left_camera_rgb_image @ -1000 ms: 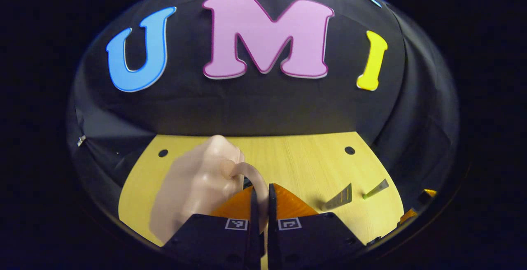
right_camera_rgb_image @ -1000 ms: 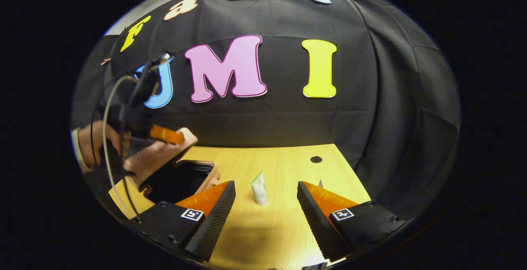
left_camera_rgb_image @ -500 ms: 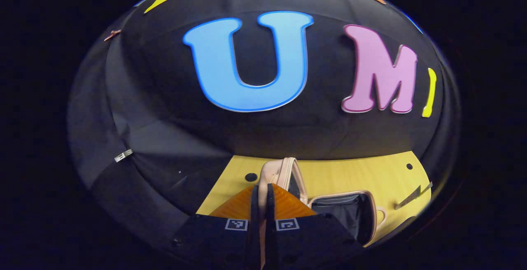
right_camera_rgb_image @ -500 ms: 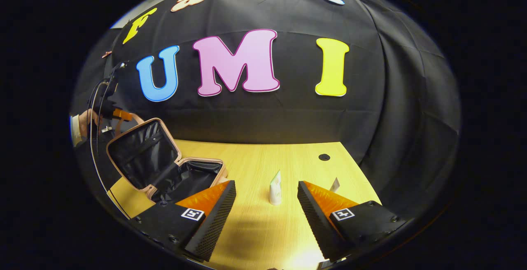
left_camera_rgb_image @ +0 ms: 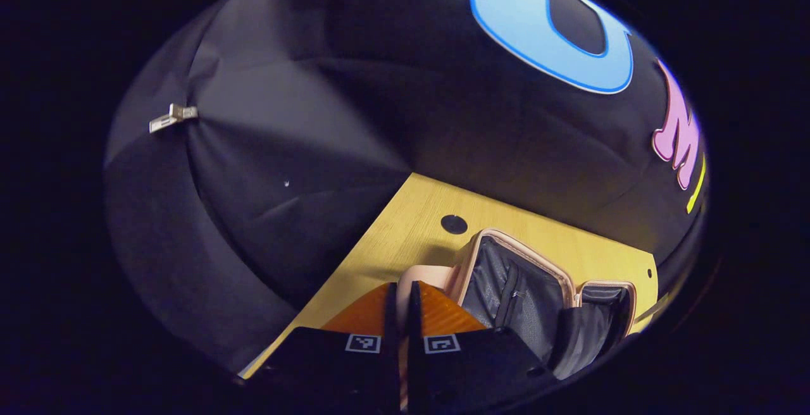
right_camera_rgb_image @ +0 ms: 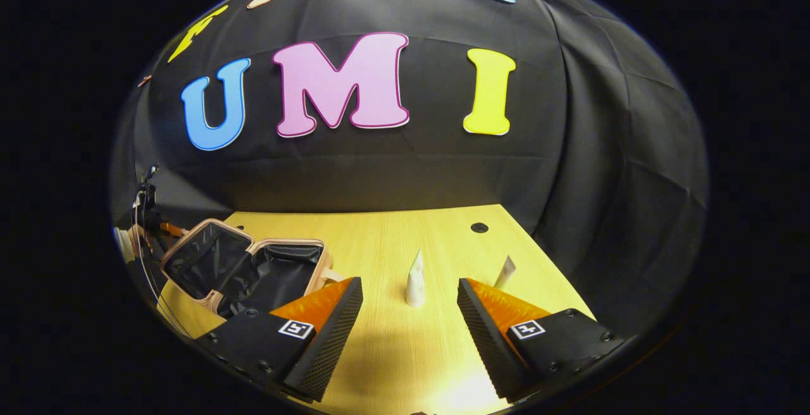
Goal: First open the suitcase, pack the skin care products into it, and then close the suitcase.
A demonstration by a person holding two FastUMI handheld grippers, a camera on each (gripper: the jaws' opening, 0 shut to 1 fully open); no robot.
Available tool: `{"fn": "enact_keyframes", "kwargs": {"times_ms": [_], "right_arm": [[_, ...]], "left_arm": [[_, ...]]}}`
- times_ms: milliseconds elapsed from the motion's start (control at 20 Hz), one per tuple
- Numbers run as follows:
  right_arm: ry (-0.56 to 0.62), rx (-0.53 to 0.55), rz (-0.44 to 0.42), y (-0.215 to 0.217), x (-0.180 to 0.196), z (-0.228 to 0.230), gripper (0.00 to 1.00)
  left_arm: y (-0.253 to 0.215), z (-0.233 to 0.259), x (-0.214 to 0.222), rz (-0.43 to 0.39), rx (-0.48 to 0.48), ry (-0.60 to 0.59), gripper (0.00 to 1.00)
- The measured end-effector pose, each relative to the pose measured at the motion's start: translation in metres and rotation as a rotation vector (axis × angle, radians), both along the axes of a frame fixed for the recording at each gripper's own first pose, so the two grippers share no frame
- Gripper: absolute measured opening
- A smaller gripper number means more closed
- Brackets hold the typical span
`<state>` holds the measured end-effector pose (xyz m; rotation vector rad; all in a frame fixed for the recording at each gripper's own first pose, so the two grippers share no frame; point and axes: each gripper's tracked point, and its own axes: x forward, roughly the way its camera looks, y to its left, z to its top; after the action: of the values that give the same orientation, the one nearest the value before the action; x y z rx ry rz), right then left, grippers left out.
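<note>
Pale wooden table [right_camera_rgb_image: 392, 352] before black cloth wall [right_camera_rgb_image: 601, 149], suitcase [right_camera_rgb_image: 247, 269] open.

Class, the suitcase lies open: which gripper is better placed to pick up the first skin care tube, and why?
Right. The right gripper is open with a tube standing upright between its fingers' line. The left gripper is shut on the suitcase handle.

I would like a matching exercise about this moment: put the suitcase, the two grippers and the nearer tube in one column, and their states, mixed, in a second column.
Things:
1. suitcase
2. left gripper
3. right gripper
4. nearer tube

States:
A. fingers wide apart
B. standing upright on the table
C. lid swung open, dark lining showing
D. fingers closed on the pink handle

Pairs: 1-C, 2-D, 3-A, 4-B
</note>
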<state>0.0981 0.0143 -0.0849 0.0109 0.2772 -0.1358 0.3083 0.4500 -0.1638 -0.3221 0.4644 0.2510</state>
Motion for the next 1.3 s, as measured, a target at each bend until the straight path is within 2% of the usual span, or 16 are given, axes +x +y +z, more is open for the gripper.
{"fn": "enact_keyframes", "kwargs": {"times_ms": [100, 150, 200, 300, 450, 550, 650, 800, 950, 1050, 1300], "right_arm": [[0.003, -0.017, -0.008, -0.001, -0.002, -0.004, 0.96], [0.001, -0.022, -0.011, -0.002, -0.004, -0.004, 0.96], [-0.003, -0.026, -0.015, -0.002, -0.006, -0.002, 0.96], [-0.022, -0.034, -0.024, -0.009, -0.009, 0.003, 0.96], [-0.058, -0.051, -0.051, -0.027, -0.016, 0.016, 0.96], [-0.073, -0.051, -0.072, -0.041, -0.019, 0.022, 0.97], [-0.089, -0.049, -0.087, -0.054, -0.023, 0.03, 0.96], [-0.103, -0.051, -0.092, -0.074, -0.028, 0.035, 0.96], [-0.106, -0.032, -0.094, -0.094, -0.03, 0.034, 0.97], [-0.095, -0.014, -0.091, -0.108, -0.03, 0.028, 0.96], [-0.079, 0.017, -0.076, -0.136, -0.025, 0.009, 0.96]], "left_arm": [[0.011, -0.024, -0.001, 0.034, 0.058, 0.05, 0.11], [0.016, -0.032, -0.002, 0.046, 0.087, 0.065, 0.22], [0.024, -0.029, -0.005, 0.07, 0.136, 0.066, 0.22], [0.025, 0.0, -0.005, 0.086, 0.196, -0.009, 0.43], [-0.005, 0.072, -0.024, 0.072, 0.299, -0.157, 0.96], [-0.041, 0.122, -0.047, 0.058, 0.359, -0.241, 0.96], [-0.092, 0.16, -0.073, 0.026, 0.367, -0.323, 0.96], [-0.186, 0.174, -0.1, -0.027, 0.342, -0.419, 0.96], [-0.283, 0.161, -0.126, -0.101, 0.298, -0.435, 0.96], [-0.357, 0.144, -0.14, -0.185, 0.235, -0.439, 0.96], [-0.51, 0.097, -0.139, -0.383, 0.183, -0.401, 0.96]]}}
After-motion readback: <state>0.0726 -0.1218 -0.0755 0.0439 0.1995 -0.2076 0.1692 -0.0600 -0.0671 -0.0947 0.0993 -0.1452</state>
